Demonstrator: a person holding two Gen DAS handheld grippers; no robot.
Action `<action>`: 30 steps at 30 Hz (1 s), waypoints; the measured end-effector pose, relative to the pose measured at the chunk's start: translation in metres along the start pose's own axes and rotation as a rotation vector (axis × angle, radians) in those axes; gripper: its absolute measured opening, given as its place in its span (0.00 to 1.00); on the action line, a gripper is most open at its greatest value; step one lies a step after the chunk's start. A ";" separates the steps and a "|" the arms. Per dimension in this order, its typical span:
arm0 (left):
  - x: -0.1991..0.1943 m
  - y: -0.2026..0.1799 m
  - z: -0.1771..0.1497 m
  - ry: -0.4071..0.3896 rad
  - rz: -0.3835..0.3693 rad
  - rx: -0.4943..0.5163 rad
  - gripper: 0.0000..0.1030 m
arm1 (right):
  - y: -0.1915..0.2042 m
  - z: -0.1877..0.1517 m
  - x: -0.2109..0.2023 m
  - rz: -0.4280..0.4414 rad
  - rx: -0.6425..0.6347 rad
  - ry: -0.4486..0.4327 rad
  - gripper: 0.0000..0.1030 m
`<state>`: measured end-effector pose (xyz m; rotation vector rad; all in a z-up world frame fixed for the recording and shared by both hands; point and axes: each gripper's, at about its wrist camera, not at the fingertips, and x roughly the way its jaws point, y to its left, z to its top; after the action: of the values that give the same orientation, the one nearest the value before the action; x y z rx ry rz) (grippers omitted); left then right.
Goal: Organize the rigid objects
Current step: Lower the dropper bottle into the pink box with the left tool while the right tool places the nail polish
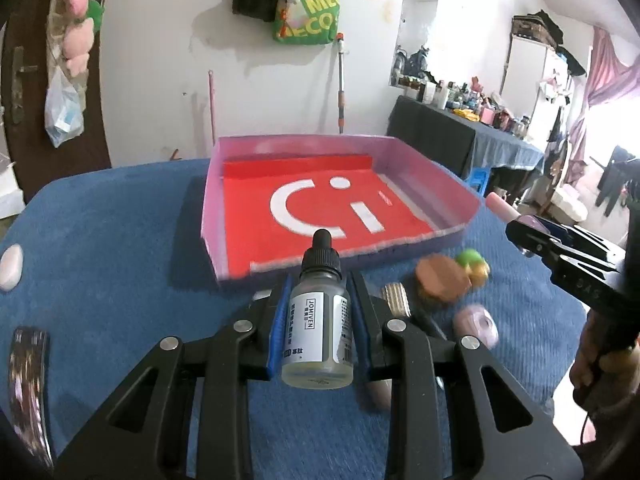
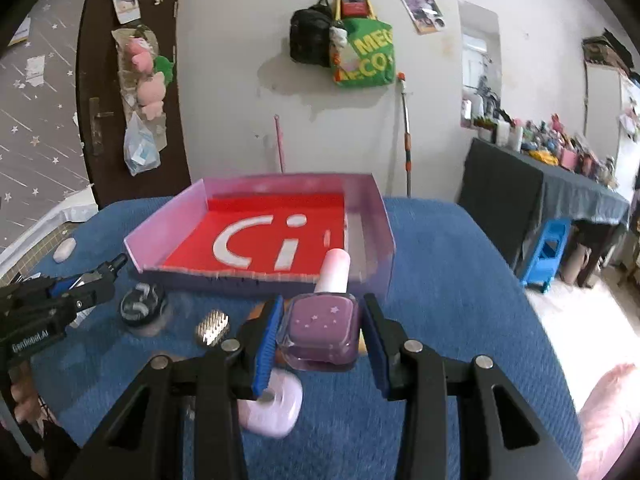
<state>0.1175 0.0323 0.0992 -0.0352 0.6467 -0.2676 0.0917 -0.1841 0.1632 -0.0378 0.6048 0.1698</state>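
Label "JOMIVEN" on dropper bottle [image 1: 318, 322] clamped in left hand-held gripper [image 1: 320, 292]; right hand-held gripper [image 2: 322, 320] grips nail polish [image 2: 322, 326].

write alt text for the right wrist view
The right gripper holds a purple nail polish bottle just short of a tray with a red floor, on a blue cloth.

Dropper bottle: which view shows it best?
Left wrist view: the dropper bottle fills the centre, label readable, clamped in the left hand-held gripper. The right wrist view shows only its black cap tip at far left.
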 end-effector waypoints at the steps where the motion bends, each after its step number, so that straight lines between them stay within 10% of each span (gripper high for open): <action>1: 0.006 0.003 0.007 0.003 0.010 0.009 0.26 | -0.002 0.007 0.005 0.003 -0.011 0.002 0.41; 11: 0.070 0.017 0.056 0.131 0.016 0.058 0.26 | -0.025 0.066 0.098 0.077 -0.067 0.206 0.40; 30: 0.139 0.013 0.053 0.340 0.049 0.153 0.26 | -0.011 0.063 0.174 0.068 -0.215 0.453 0.40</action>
<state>0.2589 0.0061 0.0583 0.1767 0.9620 -0.2775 0.2694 -0.1636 0.1159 -0.2691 1.0381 0.2958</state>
